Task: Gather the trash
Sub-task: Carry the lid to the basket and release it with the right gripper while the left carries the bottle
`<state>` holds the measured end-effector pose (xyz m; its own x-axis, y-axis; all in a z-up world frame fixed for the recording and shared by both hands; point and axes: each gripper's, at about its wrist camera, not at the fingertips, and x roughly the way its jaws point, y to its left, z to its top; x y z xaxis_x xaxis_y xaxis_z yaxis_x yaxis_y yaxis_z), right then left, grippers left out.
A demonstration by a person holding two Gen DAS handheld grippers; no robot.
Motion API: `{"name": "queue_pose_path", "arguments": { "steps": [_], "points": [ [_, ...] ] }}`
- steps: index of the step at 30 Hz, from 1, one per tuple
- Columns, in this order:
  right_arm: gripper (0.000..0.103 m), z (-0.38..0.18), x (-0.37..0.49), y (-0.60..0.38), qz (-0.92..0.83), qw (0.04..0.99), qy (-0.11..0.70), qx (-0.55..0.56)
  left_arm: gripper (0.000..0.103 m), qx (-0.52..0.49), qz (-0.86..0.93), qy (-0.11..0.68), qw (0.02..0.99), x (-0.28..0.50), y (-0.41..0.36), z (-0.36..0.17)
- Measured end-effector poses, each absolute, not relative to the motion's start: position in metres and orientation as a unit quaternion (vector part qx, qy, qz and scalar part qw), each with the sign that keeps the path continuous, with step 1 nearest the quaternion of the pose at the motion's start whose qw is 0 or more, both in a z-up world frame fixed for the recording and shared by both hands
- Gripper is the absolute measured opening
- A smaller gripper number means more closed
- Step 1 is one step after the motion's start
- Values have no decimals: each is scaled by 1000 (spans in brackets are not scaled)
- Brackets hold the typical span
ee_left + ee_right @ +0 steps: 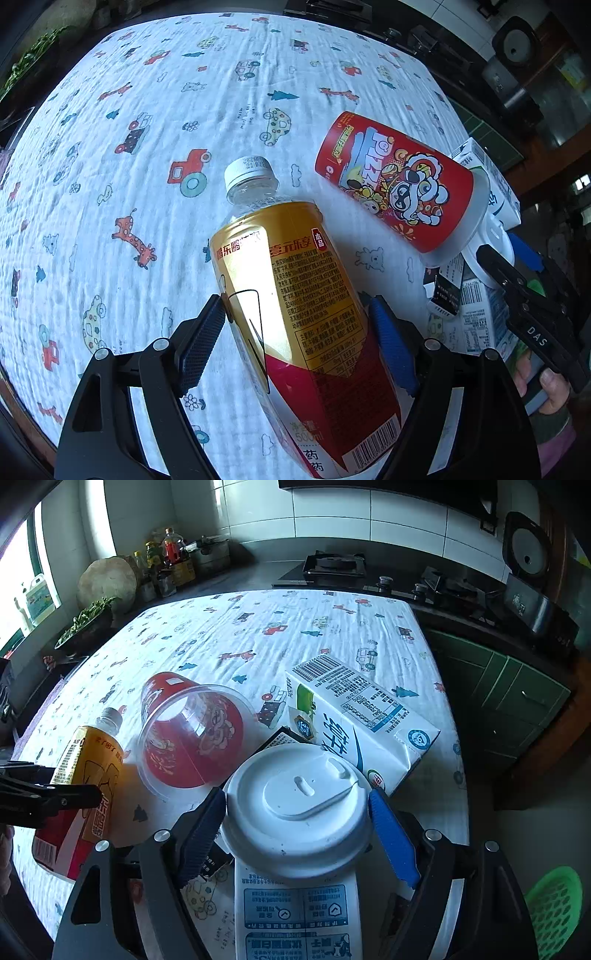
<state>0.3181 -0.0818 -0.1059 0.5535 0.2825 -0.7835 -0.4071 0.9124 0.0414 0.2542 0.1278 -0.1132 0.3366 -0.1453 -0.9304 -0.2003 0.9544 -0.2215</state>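
A yellow and red drink bottle (291, 280) with a white cap lies tilted on the cartoon-print tablecloth (147, 184). My left gripper (295, 306) is shut on its body, both pads against its sides. Beside it a red printed plastic cup (395, 184) lies on its side, its mouth facing the right wrist view (192, 734). A white cup lid (299, 805) sits between the pads of my right gripper (297, 794), which stands open around its rim. The lid rests over a white milk carton (295, 908); a second carton (362, 716) lies behind it.
A small dark box (280, 738) lies under the lid's far edge. A green mesh basket (554, 904) is low at the right, off the table. A stove (332, 565) and worktop with bottles run behind the table. The cloth's far half holds nothing.
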Motion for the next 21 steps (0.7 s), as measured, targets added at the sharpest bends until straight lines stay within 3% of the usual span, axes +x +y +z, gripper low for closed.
{"name": "queue_pose_path", "arguments": {
  "steps": [21],
  "points": [
    [75, -74, 261, -121, 179, 901, 393, -30, 77, -150, -38, 554, 818, 221, 109, -96]
  ]
}}
